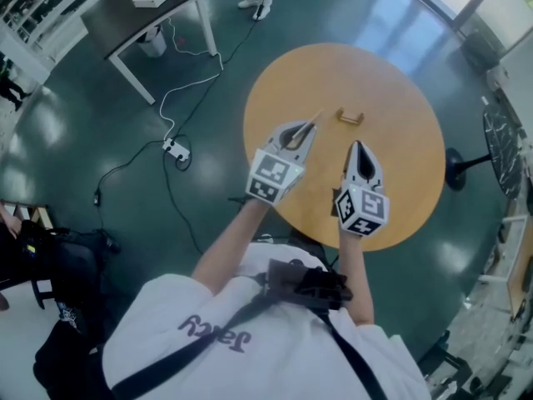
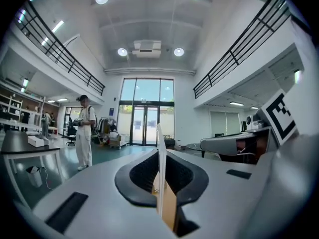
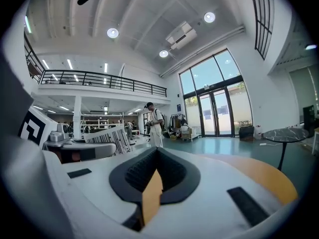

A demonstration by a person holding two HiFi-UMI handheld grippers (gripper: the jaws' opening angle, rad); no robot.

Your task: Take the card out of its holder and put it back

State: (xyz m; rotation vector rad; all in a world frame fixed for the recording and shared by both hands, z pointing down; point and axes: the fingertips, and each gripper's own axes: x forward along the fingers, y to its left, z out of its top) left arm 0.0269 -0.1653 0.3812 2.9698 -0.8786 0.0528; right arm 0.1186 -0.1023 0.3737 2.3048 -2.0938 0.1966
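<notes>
A thin white card point(image 1: 316, 119) stands edge-on in my left gripper point(image 1: 306, 132), which is shut on it above the round orange table point(image 1: 416, 198). In the left gripper view the card point(image 2: 159, 133) sticks up past the closed fingertips of the left gripper point(image 2: 160, 158). The small wooden card holder point(image 1: 350, 117) lies on the table beyond both grippers, apart from the card. My right gripper point(image 1: 356, 145) hovers to the right of the left one. Its tips meet with nothing between them in the right gripper view point(image 3: 157, 150).
A dark desk point(image 1: 141, 15) stands at the far left. A power strip with cables point(image 1: 176, 150) lies on the floor beside the table. A person point(image 2: 83, 131) stands across the room. A black round stand point(image 1: 458, 169) is to the table's right.
</notes>
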